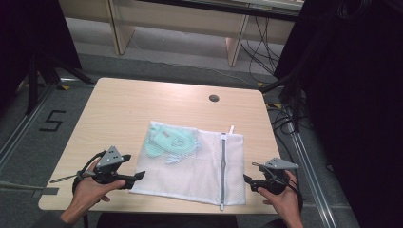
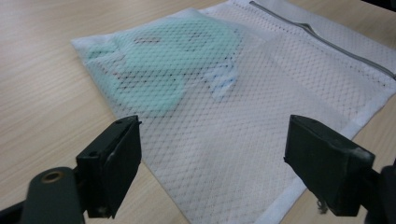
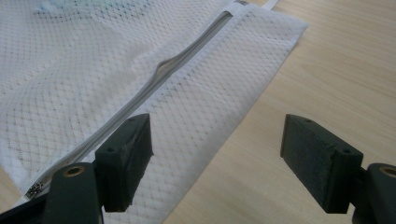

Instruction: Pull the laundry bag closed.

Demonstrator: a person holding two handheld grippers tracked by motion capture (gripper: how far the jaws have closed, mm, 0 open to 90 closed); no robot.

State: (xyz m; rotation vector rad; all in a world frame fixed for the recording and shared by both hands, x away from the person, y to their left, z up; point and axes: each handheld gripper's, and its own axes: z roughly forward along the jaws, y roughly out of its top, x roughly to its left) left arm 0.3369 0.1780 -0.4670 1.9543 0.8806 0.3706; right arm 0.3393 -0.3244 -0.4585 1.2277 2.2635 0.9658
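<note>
White mesh laundry bag [image 1: 190,166] lies flat on the bench [image 1: 119,109], nearer the front edge than the back, roughly centred left to right, its front edge near the bench's front edge. Inside it, toward the back-left corner of the bag, a mint-green garment [image 1: 170,141] shows through the mesh. A grey zipper [image 1: 223,168] runs front to back along the bag's right side, closed as far as can be seen — its pull sits at the front end in the right gripper view.

Left hand-held gripper [image 1: 138,176] sits at the bag's front-left corner, jaws spread wide, nothing between the pads; in the left gripper view the mesh lies just beyond and below the jaws, not pinched. Contact with the bag cannot be told.

Right hand-held gripper [image 1: 248,181] sits just beside the bag's front-right corner, near the bench's front-right corner — jaws also wide apart, holding nothing. In the right gripper view one jaw hangs over the bag's edge strip by the zipper, the other over bare wood.

Both hands come in over the front edge of the bench.
</note>
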